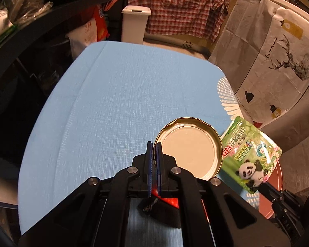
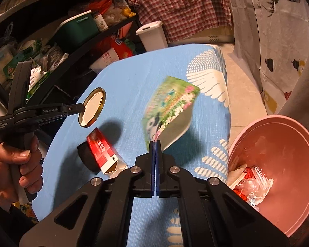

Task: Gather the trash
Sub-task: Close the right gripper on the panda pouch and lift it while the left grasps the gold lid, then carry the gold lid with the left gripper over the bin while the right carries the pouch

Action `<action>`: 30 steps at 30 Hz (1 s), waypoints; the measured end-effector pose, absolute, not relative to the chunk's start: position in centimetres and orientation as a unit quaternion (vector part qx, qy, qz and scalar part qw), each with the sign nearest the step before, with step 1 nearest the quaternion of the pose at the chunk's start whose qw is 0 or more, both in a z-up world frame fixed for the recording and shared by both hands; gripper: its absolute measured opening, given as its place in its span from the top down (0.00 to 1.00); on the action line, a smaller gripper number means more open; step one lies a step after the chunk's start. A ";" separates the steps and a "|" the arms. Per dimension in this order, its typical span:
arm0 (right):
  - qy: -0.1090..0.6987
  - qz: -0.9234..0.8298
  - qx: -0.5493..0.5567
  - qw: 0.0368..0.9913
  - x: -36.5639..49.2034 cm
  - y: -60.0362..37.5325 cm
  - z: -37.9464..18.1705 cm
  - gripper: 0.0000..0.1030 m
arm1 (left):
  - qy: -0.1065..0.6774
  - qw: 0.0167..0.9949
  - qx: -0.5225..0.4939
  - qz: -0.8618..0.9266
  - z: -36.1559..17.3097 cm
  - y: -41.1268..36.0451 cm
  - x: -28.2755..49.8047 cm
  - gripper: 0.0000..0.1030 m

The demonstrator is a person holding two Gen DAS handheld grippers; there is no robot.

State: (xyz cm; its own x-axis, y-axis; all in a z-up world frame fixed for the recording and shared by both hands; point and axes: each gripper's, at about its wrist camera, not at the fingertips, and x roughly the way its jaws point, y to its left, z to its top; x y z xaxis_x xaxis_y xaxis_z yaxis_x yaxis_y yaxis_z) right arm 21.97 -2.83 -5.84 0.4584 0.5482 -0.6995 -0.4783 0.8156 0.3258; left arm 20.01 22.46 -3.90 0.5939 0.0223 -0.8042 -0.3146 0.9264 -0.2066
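My left gripper (image 1: pixel 154 146) is shut on the rim of a gold jar lid (image 1: pixel 189 150) and holds it above the blue table (image 1: pixel 113 103); it also shows in the right wrist view (image 2: pixel 81 109) with the lid (image 2: pixel 92 107). My right gripper (image 2: pixel 155 143) is shut on the corner of a green panda pouch (image 2: pixel 171 111), lifted and blurred; the pouch also shows in the left wrist view (image 1: pixel 251 154). A pink trash bin (image 2: pixel 278 164) with wrappers inside stands at the right. A red box (image 2: pixel 104 150) and a black round thing (image 2: pixel 86 156) lie on the table.
A white lidded bin (image 1: pixel 135 24) stands beyond the far table edge. Dark shelves (image 2: pixel 51 41) full of goods run along the left. A deer-print cover (image 1: pixel 278 61) hangs at the right. A plaid shirt (image 1: pixel 179 6) hangs at the back.
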 end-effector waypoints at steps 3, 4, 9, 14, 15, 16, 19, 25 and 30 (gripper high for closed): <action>0.419 0.302 0.037 0.856 21.5 -2.9 -5.2 1.00 | 0.435 0.882 -0.158 0.092 -3.2 21.9 19.5 0.97; 0.417 0.303 0.035 0.856 21.3 -2.9 -5.0 1.00 | 0.433 0.883 -0.157 0.091 -3.1 21.8 19.3 0.97; 0.401 0.309 0.026 0.862 20.5 -3.3 -3.4 1.00 | 0.424 0.888 -0.157 0.084 -2.2 21.6 18.3 0.97; 0.385 0.308 0.018 0.870 19.6 -4.3 -1.4 1.00 | 0.414 0.892 -0.161 0.078 -1.3 21.4 17.7 0.97; 0.381 0.307 0.013 0.872 19.4 -4.6 -0.9 1.00 | 0.413 0.893 -0.161 0.077 -1.2 21.3 17.6 0.97; 0.376 0.306 0.009 0.874 19.3 -4.8 -0.5 1.00 | 0.412 0.894 -0.161 0.075 -1.0 21.2 17.4 0.97; 0.362 0.299 0.001 0.883 19.0 -6.0 1.0 1.00 | 0.408 0.897 -0.159 0.071 -0.5 20.7 17.0 0.97; 0.340 0.283 -0.013 0.897 18.5 -8.7 3.0 1.00 | 0.402 0.901 -0.154 0.062 0.2 19.7 16.4 0.97; 0.322 0.273 -0.023 0.906 17.8 -10.3 3.4 1.00 | 0.399 0.903 -0.147 0.053 0.6 18.6 16.1 0.97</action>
